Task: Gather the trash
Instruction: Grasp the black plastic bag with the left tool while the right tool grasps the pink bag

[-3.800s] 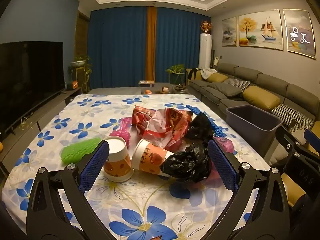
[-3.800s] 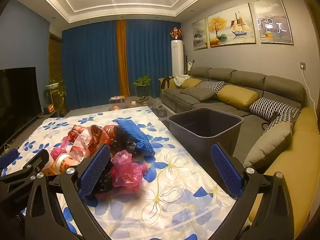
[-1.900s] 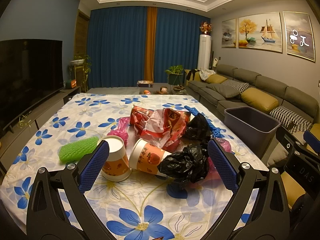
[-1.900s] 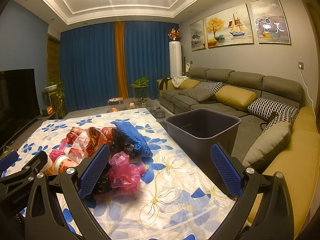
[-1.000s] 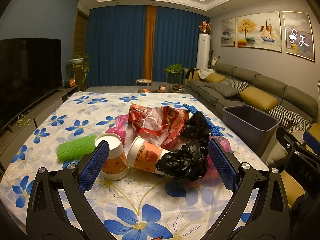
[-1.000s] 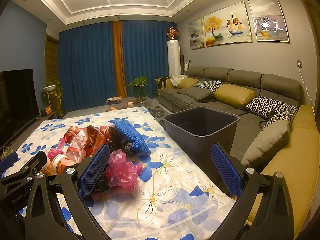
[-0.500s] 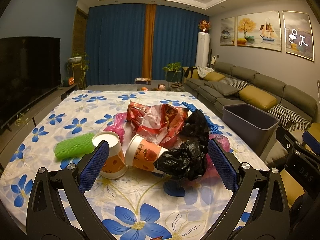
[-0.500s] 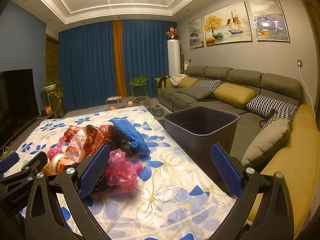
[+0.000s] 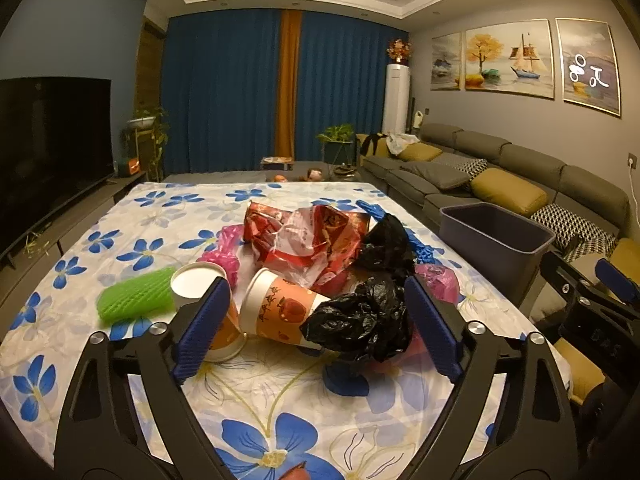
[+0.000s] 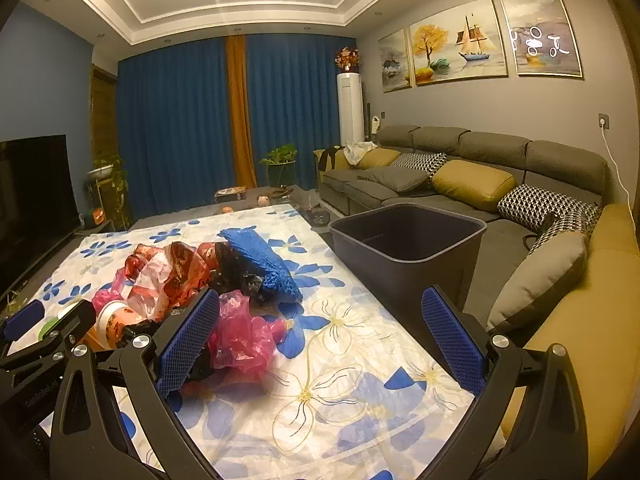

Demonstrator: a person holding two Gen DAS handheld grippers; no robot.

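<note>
Beside table edge (image 10: 404,332) — bin (image 10: 404,256).

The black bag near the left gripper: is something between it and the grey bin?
Nothing visible blocks the way. The black bag lies between the closing jaws of the left gripper, not yet pinched. The grey bin stands open beside the table's right edge.

Sofa (image 10: 460,168): grey, along the right wall
Paintings (image 10: 460,44): three, above the sofa
Curtains (image 9: 224,92): blue, far end beyond the sofa
Television (image 9: 48,140): opposite the sofa
</note>
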